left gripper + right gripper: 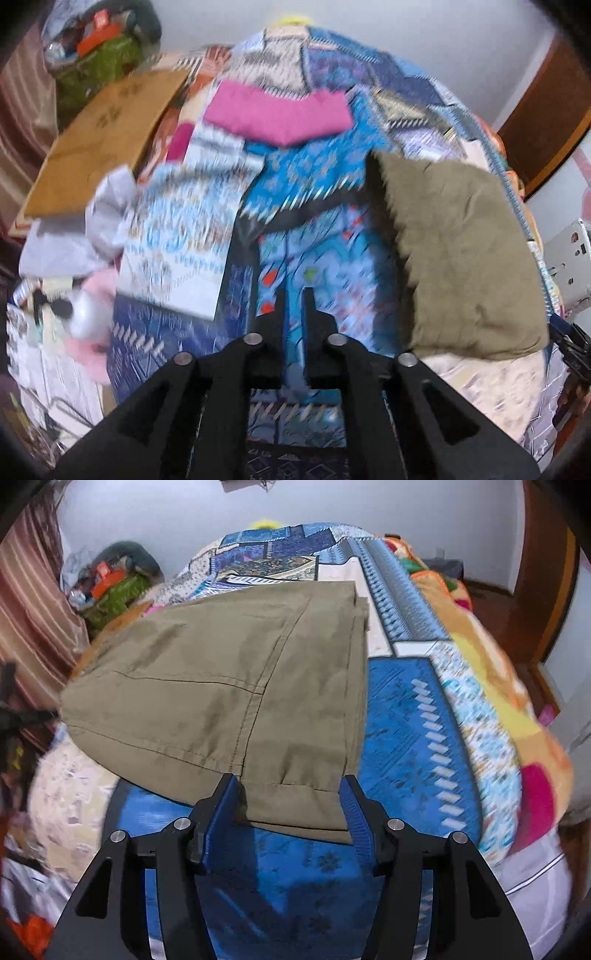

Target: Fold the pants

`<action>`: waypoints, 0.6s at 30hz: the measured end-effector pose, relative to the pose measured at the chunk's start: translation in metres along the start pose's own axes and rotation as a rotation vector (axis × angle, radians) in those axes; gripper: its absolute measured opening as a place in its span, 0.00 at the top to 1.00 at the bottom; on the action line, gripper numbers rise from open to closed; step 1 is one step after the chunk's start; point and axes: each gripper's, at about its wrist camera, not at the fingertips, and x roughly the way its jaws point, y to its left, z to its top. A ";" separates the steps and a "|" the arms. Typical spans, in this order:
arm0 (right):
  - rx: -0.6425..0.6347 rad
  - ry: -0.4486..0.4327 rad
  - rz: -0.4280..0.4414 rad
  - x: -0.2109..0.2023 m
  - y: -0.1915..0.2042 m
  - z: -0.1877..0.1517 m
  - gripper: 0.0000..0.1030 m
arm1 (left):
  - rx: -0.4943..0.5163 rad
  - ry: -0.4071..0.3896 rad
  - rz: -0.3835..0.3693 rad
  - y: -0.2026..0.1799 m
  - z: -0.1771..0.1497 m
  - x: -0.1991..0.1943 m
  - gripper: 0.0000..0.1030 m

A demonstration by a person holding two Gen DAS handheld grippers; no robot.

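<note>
Olive-khaki pants [236, 686] lie folded on a blue patchwork bedspread [406, 731]. In the right wrist view my right gripper [290, 794] is wide open, its blue-padded fingers [225, 805] on either side of the pants' near hem corner, not closed on it. In the left wrist view the pants [458, 251] lie at the right, apart from my left gripper [294, 299], which hovers over the bedspread with its jaws nearly together and nothing between them. The left view is motion-blurred.
A folded pink garment [277, 114] and a folded patterned cloth [184, 229] lie on the bed. A cardboard sheet [107, 140] and a bag of clutter [96, 48] are at the left. An orange floral blanket [509, 709] runs along the bed's right edge.
</note>
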 end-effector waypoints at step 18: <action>0.034 -0.138 0.025 -0.002 -0.042 0.118 0.47 | 0.205 -0.073 -0.064 -0.107 0.112 0.025 0.44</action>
